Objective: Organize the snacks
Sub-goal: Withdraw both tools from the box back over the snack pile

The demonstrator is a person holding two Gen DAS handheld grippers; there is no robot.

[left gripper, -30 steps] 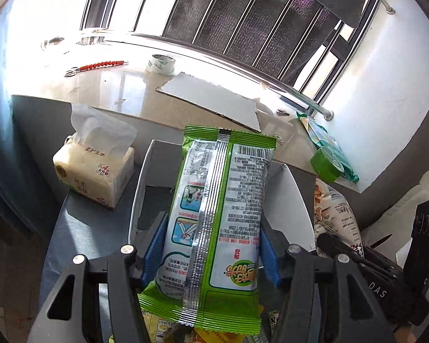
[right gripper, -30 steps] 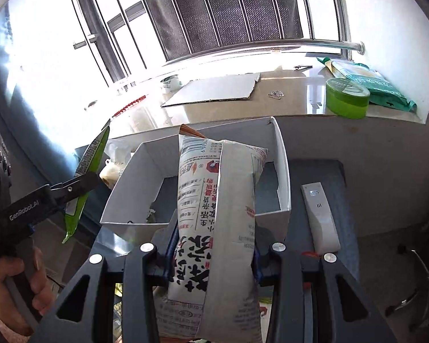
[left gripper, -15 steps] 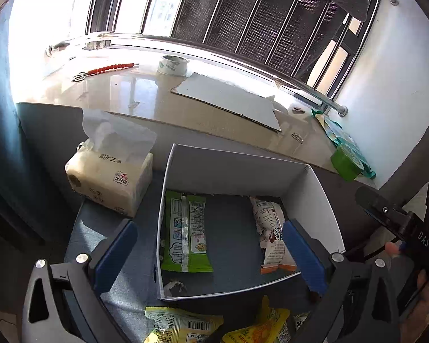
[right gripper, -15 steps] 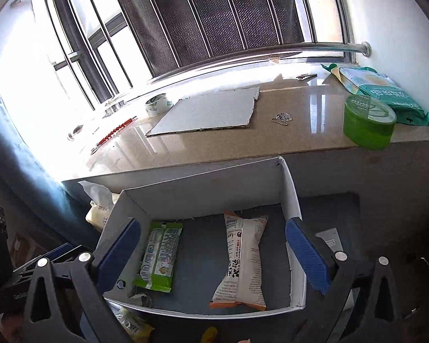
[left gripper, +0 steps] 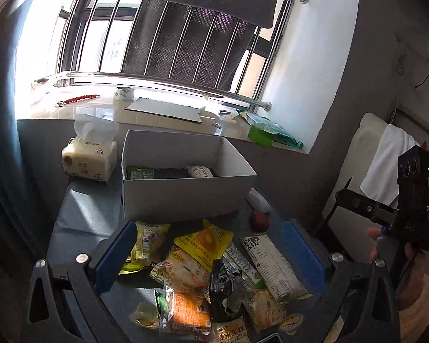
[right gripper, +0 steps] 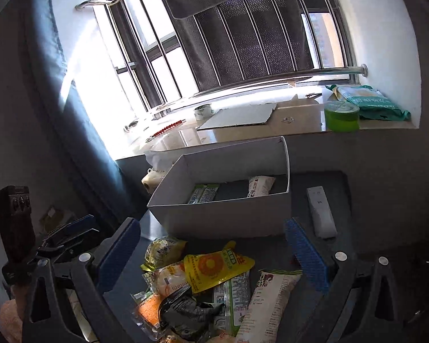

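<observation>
While both grippers, left (left gripper: 211, 253) and right (right gripper: 211, 253), hang wide apart and hold nothing over the snack pile (left gripper: 214, 274), two packets lie in the box (left gripper: 186, 200).

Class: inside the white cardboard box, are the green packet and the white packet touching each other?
Apart. In the right wrist view the green packet and the white packet lie in the white cardboard box with bare dark floor between them.

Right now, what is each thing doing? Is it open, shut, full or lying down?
left gripper: open, holding nothing.
right gripper: open, holding nothing.
white box: open top, two packets inside.
green packet: lying flat in the box.
white packet: lying flat in the box.
snack pile: heaped loose in front of the box.
tissue pack: opened, a tissue sticking up.
</observation>
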